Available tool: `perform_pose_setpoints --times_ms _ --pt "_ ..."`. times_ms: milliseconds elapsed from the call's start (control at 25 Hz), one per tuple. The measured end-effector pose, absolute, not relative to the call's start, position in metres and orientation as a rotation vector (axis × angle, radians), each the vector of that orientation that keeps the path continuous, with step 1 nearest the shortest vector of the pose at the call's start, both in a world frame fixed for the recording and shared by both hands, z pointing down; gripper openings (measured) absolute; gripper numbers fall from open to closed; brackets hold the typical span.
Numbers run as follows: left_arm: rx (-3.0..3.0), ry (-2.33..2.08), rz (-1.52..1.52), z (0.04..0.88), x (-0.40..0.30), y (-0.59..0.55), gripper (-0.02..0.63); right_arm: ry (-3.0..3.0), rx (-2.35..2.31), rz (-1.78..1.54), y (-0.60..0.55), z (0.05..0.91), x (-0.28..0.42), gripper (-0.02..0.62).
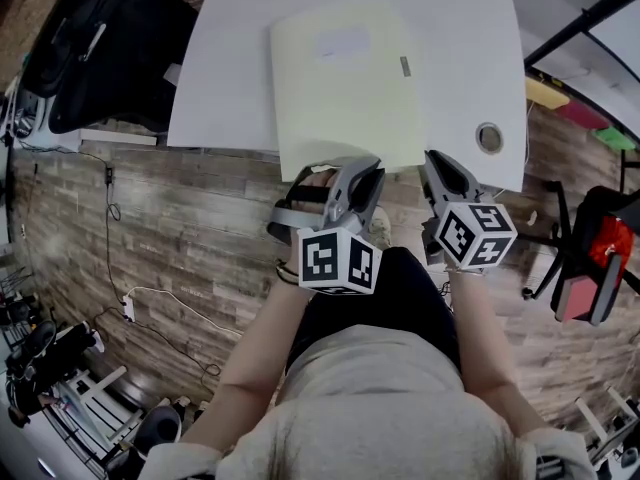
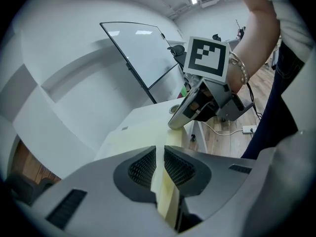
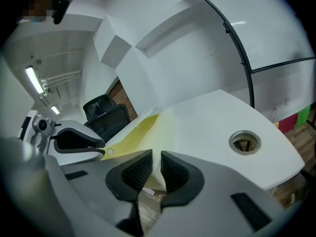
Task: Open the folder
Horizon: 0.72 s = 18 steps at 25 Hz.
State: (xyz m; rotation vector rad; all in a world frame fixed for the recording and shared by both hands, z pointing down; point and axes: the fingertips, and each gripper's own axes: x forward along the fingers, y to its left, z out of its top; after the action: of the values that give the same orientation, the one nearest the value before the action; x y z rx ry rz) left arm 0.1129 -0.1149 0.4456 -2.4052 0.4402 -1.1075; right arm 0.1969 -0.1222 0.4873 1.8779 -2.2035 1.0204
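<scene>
A pale yellow folder (image 1: 345, 78) lies closed on the white table (image 1: 230, 68), its near edge reaching past the table's front edge. My left gripper (image 1: 348, 171) is at the middle of that near edge. In the left gripper view (image 2: 159, 167) its pads are shut on the folder's edge (image 2: 143, 137). My right gripper (image 1: 433, 160) is at the folder's near right corner. In the right gripper view (image 3: 157, 169) its jaws stand a narrow slit apart with a pale corner of the folder (image 3: 128, 137) in it. Each gripper shows in the other's view (image 2: 197, 105) (image 3: 79, 142).
A round cable hole (image 1: 489, 137) is in the table right of the folder. A black office chair (image 1: 110, 38) stands at the table's far left. A red and black object (image 1: 600, 258) stands on the wooden floor to the right. Cables run over the floor at left.
</scene>
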Motion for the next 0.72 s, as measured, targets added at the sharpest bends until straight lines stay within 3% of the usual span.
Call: perform_pose_setpoints --times_ms 720 --pt "-2.555 0.552 -0.945 0.421 0.098 -0.114 0.062 -2.291 1.76 0.828 -0.135 0.456 0.154 0.061"
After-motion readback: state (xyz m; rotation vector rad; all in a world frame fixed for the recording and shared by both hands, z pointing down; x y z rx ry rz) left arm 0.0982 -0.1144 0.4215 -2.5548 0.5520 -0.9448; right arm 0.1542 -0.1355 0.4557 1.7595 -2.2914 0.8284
